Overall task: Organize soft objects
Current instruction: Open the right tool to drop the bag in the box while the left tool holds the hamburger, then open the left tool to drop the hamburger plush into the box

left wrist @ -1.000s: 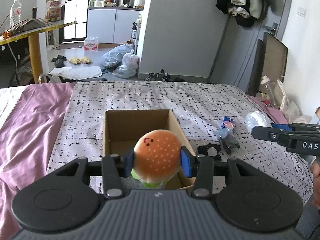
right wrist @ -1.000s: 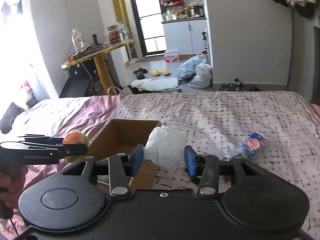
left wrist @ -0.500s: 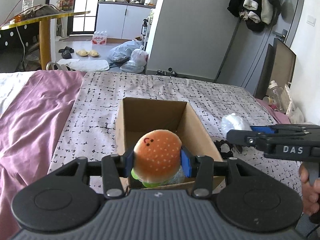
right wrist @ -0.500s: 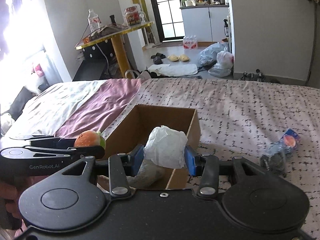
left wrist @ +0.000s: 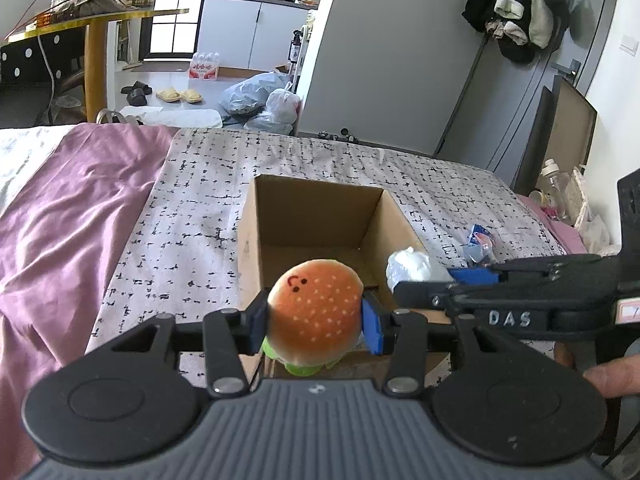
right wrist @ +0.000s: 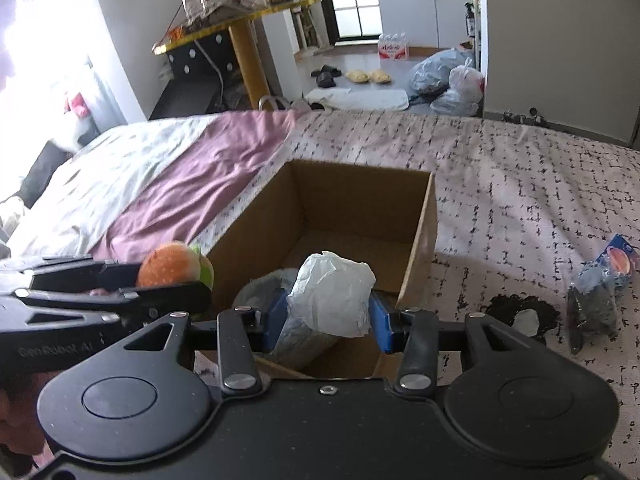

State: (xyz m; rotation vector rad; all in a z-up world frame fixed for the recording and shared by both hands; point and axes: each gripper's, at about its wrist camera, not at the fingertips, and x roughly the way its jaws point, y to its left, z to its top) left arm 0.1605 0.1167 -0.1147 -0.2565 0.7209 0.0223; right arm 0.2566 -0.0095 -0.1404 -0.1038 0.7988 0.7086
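Bedspread, pale with black dashes, carries an open cardboard box; purple sheet lies at 9 o'clock of the box in the left wrist view.

Left gripper: blue pads pinch a plush burger from both sides, bun up, green edge below. Burger hangs at the box's near rim, at 6 o'clock of the opening. In the right wrist view the same burger sits at 9 o'clock, just outside the box's left wall.

Right gripper: pads clamp a crumpled white bag, held over the near part of the box interior. A grey soft item lies in the box under it, at 9 o'clock of the bag; kind unclear.

On the bedspread at 3 o'clock of the box: a blue snack packet, a dark bundle just below it, and a black ring-shaped item nearer the box.
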